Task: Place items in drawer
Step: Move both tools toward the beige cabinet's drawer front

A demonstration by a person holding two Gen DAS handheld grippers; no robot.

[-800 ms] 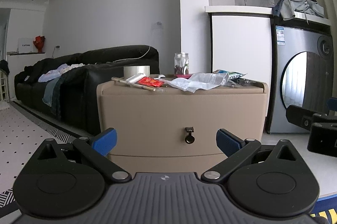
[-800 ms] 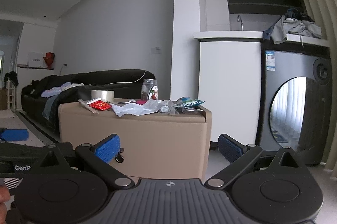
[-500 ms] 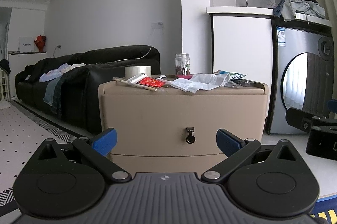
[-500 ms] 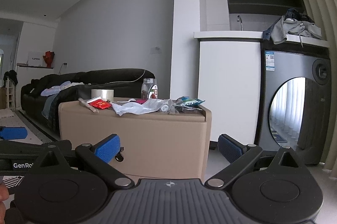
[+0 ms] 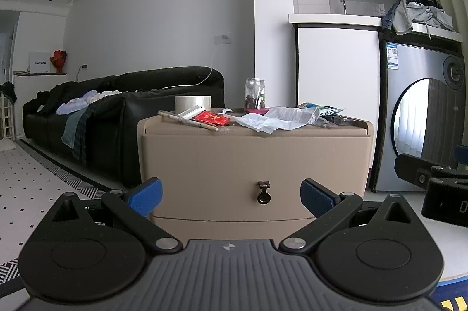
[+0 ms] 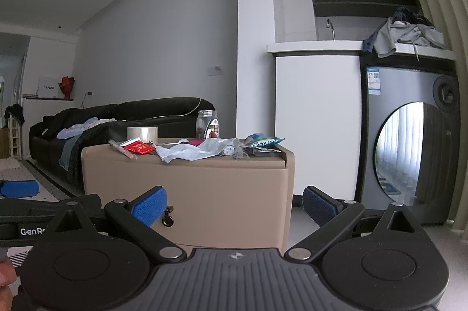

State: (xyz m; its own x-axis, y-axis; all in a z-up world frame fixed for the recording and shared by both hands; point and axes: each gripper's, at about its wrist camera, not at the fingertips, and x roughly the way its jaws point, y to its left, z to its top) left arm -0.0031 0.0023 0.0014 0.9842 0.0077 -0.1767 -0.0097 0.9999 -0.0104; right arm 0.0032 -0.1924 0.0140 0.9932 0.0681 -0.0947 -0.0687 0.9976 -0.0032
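Note:
A beige cabinet stands ahead with its drawer shut; a dark ring pull hangs on the drawer front. Its top carries a tape roll, a red packet, wooden sticks, a glass jar, a crumpled clear bag and a green snack packet. My left gripper is open and empty, level with the pull and short of it. My right gripper is also open and empty, facing the cabinet's right corner; the pull shows beside its left finger.
A black sofa with clothes on it runs along the left wall. A silver washing machine stands to the right under a counter with piled laundry. The other gripper shows at the right edge. Tiled floor lies to the left.
Both views have shifted only slightly: the cabinet sits a touch lower and to the right in the left wrist view. Both grippers remain open and empty.

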